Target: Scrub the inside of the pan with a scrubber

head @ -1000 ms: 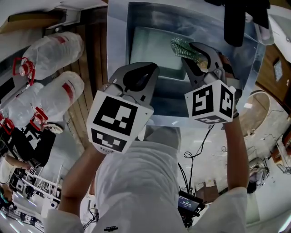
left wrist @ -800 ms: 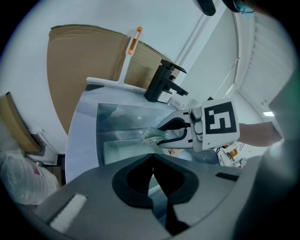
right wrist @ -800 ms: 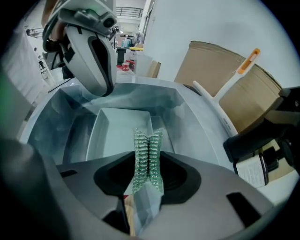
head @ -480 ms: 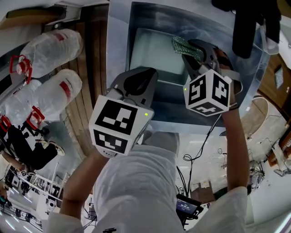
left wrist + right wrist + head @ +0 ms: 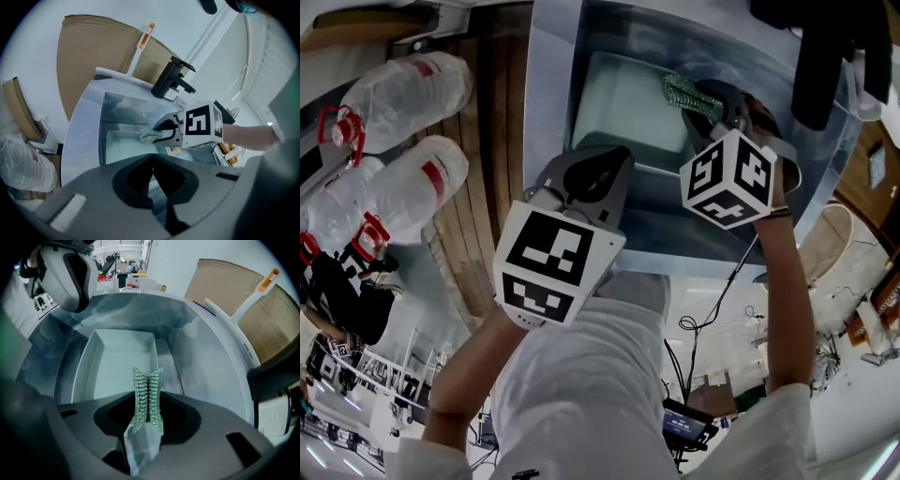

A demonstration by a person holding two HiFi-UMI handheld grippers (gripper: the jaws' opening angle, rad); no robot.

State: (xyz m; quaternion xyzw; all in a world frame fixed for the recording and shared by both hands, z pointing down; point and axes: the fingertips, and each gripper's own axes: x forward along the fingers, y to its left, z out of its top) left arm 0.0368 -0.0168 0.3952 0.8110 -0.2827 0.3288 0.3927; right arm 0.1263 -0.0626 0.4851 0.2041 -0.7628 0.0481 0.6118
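Right gripper (image 5: 148, 401) pinches the green mesh scrubber (image 5: 148, 390): its 2 jaws are pressed onto the scrubber's lower part, and the folded, ribbed end sticks out past the tips in line with them. Set against the head view of 1 second ago, this gripper has pushed a little farther into the steel sink (image 5: 551, 103), its marker cube now sitting higher in that view, and the scrubber has gone with it toward the far right corner of the pan (image 5: 619, 98). The pan itself, a pale rectangular tray, lies flat on the sink floor and has not moved. From the right gripper view the scrubber's tip hangs over the pan's inside, near its right wall; it seems close to the surface, but whether it actually touches cannot be told from these angles.

Left gripper (image 5: 153, 161) has barely shifted, only drifting slightly toward the person. Its 2 jaws meet tip to tip with nothing between them, and it hovers over the near side of the sink, apart from the pan and well short of the scrubber. Beside the sink, 2 plastic-wrapped bottles (image 5: 403, 94) lie on the wooden floor as before.
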